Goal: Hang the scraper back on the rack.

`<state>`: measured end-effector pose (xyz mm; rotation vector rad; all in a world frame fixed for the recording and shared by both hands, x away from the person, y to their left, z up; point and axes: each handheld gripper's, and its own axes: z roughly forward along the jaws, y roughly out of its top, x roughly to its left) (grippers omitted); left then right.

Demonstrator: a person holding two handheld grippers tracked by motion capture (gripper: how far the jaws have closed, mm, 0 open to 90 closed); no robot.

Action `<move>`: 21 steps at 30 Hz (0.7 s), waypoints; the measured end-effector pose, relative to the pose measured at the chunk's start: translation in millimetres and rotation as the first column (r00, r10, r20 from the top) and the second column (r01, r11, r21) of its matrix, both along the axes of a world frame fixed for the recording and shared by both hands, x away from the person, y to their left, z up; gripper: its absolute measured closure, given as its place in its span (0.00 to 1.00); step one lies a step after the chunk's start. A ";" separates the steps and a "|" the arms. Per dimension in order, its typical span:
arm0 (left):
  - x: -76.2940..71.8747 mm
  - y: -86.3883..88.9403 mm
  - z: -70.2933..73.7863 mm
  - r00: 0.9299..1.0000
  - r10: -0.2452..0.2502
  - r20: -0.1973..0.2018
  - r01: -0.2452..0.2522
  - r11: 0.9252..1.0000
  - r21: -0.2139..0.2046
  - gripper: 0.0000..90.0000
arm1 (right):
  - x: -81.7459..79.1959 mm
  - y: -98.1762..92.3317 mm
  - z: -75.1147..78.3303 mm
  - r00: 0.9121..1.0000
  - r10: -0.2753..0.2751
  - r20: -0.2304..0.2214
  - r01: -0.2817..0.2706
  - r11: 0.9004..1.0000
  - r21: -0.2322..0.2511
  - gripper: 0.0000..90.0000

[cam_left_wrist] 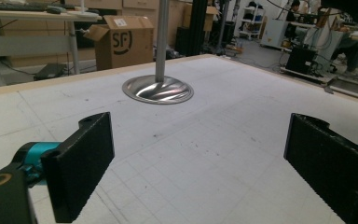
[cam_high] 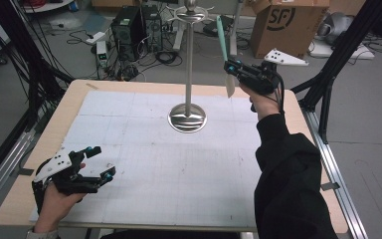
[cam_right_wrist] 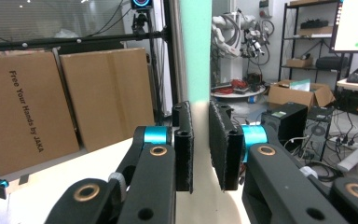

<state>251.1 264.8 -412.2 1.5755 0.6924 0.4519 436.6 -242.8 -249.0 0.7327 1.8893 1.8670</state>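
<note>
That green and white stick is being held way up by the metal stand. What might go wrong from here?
Two risks, as guesses. The right gripper pinches the spatula low, near its white end, so the long green part could tilt or slip between the fingers. The stand is a thin pole on a small round base, so a knock near its hooks might rock it.

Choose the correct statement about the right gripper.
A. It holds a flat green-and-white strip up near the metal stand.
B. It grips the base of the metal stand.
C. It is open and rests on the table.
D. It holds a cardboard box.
A: the right gripper is raised, its fingers closed on the green-and-white strip, beside the metal stand.
</note>
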 end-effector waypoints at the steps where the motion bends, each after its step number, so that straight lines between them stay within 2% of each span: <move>1: 0.0 0.4 0.1 1.000 -0.001 0.001 0.001 1.000 0.001 0.10 | 0.5 0.6 -0.6 1.000 0.000 -0.001 0.000 1.000 -0.002 0.90; 21: 0.2 3.2 -0.9 1.000 0.012 -0.001 -0.012 1.000 -0.004 0.10 | 9.4 15.3 -9.7 1.000 0.015 -0.019 -0.015 1.000 0.007 0.89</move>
